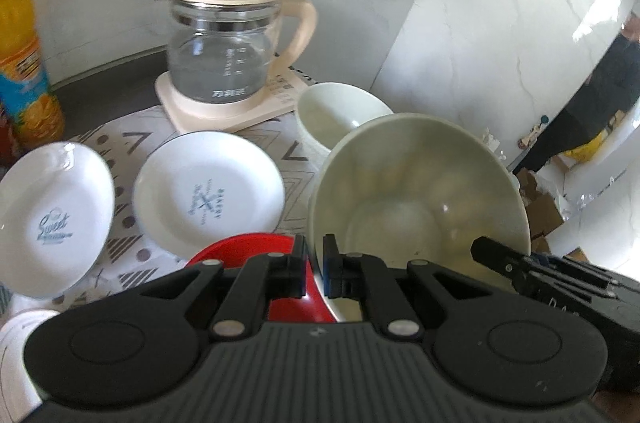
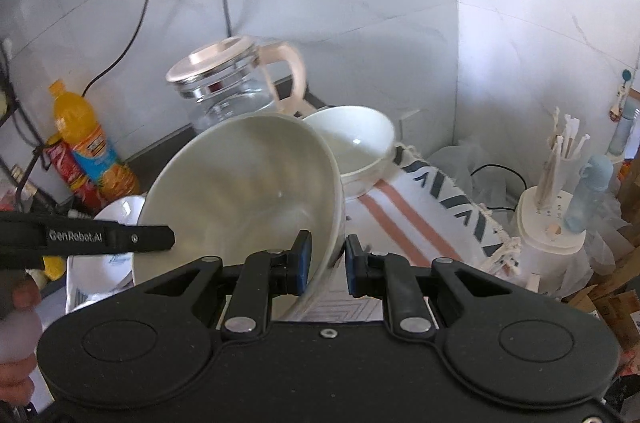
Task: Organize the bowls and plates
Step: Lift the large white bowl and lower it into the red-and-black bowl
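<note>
Both the left gripper (image 1: pixel 315 265) and the right gripper (image 2: pixel 327 265) pinch the big bowl's (image 1: pixel 420 199) rim, tipping it up. Next, I think, it goes gently into the small white bowl (image 2: pixel 352 139).

Two white plates (image 1: pixel 54 219) (image 1: pixel 208 197); two pale bowls (image 1: pixel 416 199) (image 1: pixel 340 111); one red bowl (image 1: pixel 256 251); one glass kettle (image 1: pixel 224 51); one orange bottle (image 1: pixel 24 63)

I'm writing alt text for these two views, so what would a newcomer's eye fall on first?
First, the large pale green bowl, tilted up in the foreground with both grippers at its rim: the left gripper and the right gripper. Behind it stands the glass kettle with a cream lid by the marble wall. Left of the bowl, two white printed plates lie on the patterned cloth.
</note>
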The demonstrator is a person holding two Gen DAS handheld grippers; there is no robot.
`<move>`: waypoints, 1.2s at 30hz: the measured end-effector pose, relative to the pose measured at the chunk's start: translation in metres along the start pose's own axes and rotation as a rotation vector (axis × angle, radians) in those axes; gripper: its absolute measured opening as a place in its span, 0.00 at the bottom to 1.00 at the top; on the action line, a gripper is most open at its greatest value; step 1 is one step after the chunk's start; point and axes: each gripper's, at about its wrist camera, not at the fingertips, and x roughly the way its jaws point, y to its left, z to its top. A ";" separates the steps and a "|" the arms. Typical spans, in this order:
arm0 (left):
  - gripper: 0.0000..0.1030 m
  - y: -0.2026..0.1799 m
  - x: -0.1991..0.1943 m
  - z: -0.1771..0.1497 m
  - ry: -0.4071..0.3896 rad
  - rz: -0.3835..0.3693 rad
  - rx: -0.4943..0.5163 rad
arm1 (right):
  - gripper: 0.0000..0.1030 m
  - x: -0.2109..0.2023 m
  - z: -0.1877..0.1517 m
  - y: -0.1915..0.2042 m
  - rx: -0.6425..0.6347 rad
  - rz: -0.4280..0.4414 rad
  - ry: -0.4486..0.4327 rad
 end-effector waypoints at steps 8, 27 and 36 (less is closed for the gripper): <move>0.05 0.032 -0.018 -0.020 -0.011 -0.013 -0.042 | 0.17 0.000 -0.013 0.033 -0.087 0.008 0.052; 0.05 0.087 -0.002 -0.057 0.041 0.020 -0.216 | 0.18 0.041 -0.035 0.072 -0.210 0.022 0.189; 0.05 0.092 0.014 -0.062 0.074 0.039 -0.226 | 0.20 0.056 -0.042 0.069 -0.211 0.033 0.231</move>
